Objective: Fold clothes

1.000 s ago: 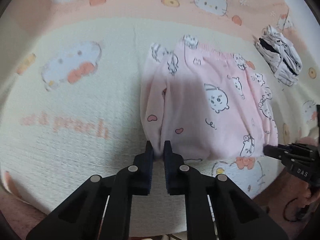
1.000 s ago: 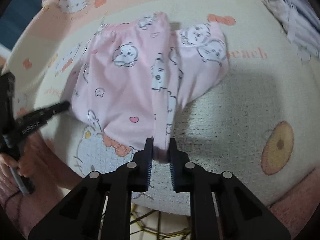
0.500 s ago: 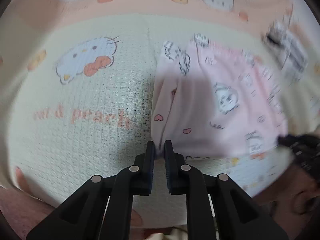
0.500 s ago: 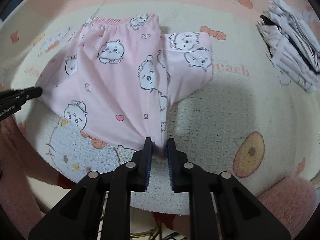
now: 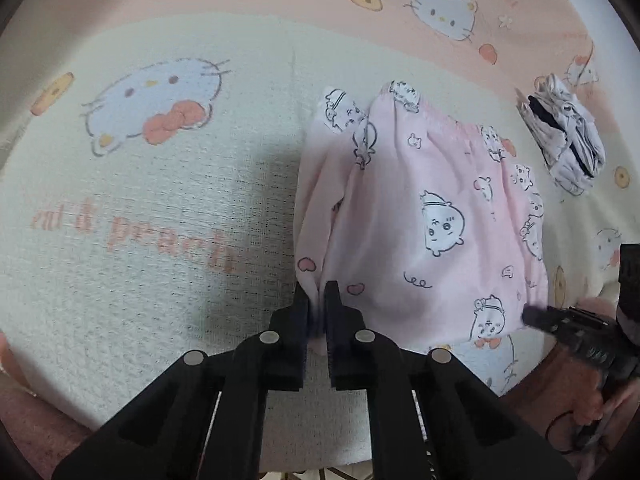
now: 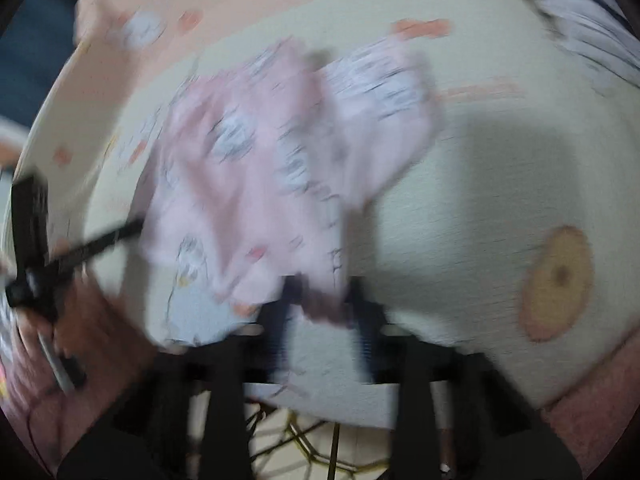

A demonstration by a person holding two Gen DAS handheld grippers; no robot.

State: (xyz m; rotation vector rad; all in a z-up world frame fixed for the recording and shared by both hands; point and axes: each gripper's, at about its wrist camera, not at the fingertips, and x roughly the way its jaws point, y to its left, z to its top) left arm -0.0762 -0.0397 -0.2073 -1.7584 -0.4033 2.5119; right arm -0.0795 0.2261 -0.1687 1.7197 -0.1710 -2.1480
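The left hand-held gripper (image 5: 317,308) stays clamped on the near edge of the pink pants (image 5: 420,224), spread ahead on the blanket (image 5: 160,200). The right hand-held gripper (image 6: 322,300), previously pinching the hem, now looks parted in a blurred view, suggesting release.

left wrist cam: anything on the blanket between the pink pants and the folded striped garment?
Nothing: only bare blanket separates the pink pants from the striped garment, seen in the left wrist view.

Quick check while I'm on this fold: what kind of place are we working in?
Most likely a home, probably a bedroom or living area. The pink cartoon-print pants lie on a Hello Kitty blanket spread as the work surface, with a folded striped garment set aside on it.
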